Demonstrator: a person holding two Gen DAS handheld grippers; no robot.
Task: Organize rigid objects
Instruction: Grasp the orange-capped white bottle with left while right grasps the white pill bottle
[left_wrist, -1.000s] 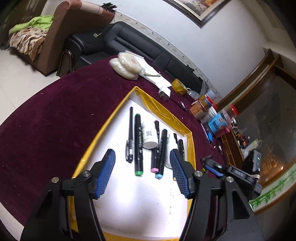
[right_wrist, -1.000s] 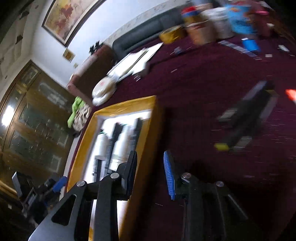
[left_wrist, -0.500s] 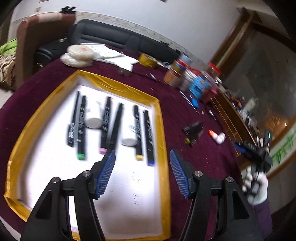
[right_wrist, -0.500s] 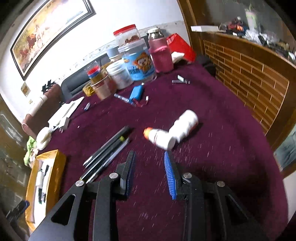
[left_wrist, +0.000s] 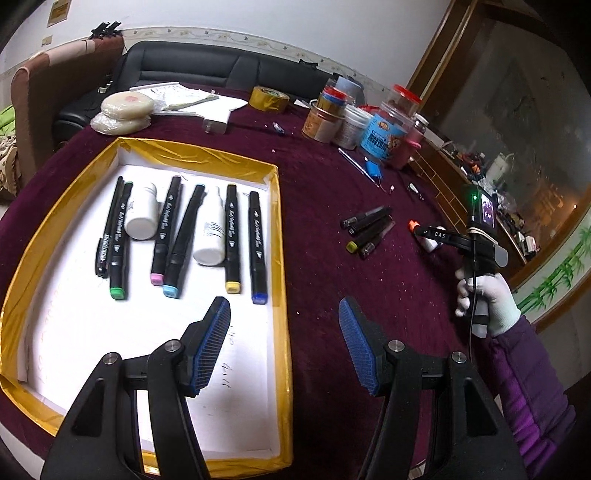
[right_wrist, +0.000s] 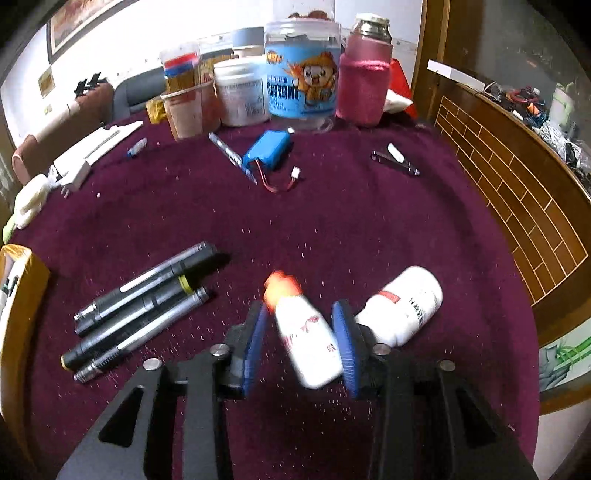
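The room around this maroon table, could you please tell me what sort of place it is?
Probably a home living room: a black leather sofa stands behind the table, a framed painting hangs on the wall, and a glass-fronted wooden cabinet stands alongside.

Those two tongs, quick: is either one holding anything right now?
Left tongs: open, holding nothing, above the tray's edge.
Right tongs: around the orange-capped bottle; whether they grip it cannot be told.

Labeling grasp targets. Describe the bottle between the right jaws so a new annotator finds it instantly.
On the maroon tablecloth, right of the loose pens, two white bottles lie on their sides. The target is the orange-capped bottle, between the right gripper jaws. Its neighbour, the plain white bottle, is fatter, with no orange cap.
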